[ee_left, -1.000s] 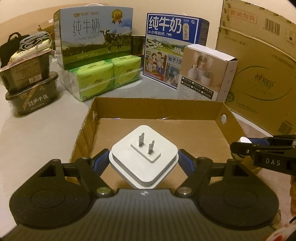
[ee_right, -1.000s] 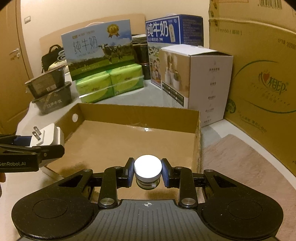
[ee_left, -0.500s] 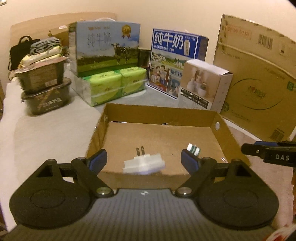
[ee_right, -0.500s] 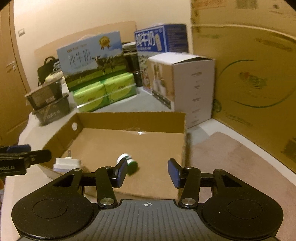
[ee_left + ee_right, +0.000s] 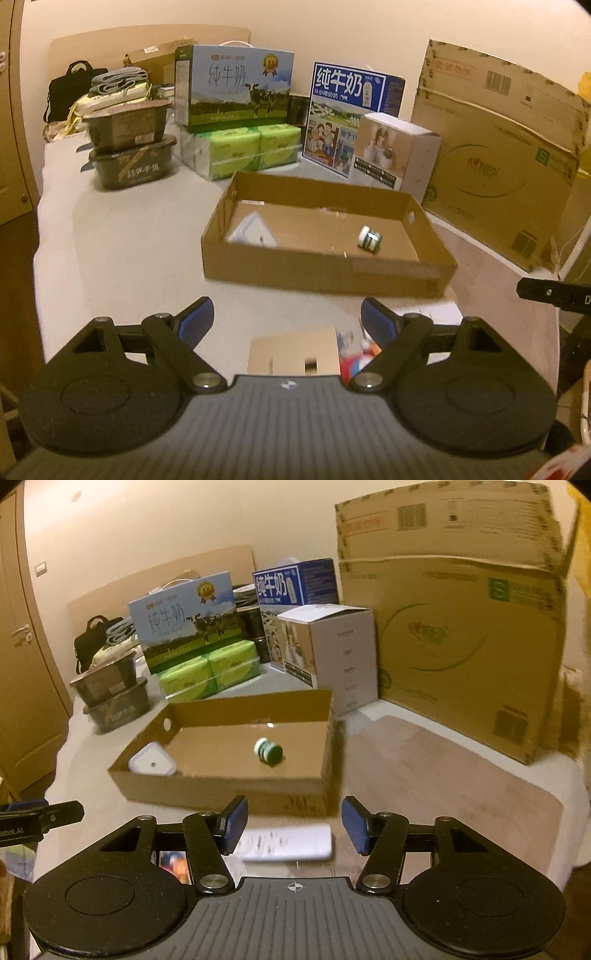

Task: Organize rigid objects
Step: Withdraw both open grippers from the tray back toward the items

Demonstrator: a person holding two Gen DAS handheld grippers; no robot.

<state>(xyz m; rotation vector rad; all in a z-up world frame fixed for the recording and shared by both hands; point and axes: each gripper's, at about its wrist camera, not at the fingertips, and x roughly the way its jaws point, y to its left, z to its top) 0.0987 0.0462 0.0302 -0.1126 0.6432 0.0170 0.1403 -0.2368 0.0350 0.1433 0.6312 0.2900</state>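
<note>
A pale tabletop (image 5: 461,775) crowded at the back with milk cartons and big boxes carries a shallow cardboard tray (image 5: 221,794), already holding a white plug adapter (image 5: 152,763) at its left end and a small green-and-white jar (image 5: 268,751) toward the middle. The left gripper (image 5: 287,319) stands wide and empty, a tan flat box (image 5: 293,356) lying at its six o'clock. The right gripper (image 5: 294,825), empty with jaws opening, has the white remote (image 5: 286,843) almost under its pads, long axis running nine to three; I judge the right hand nearer it.

brown box (image 5: 221,790), white plug (image 5: 152,764), green jar (image 5: 269,751)
</note>
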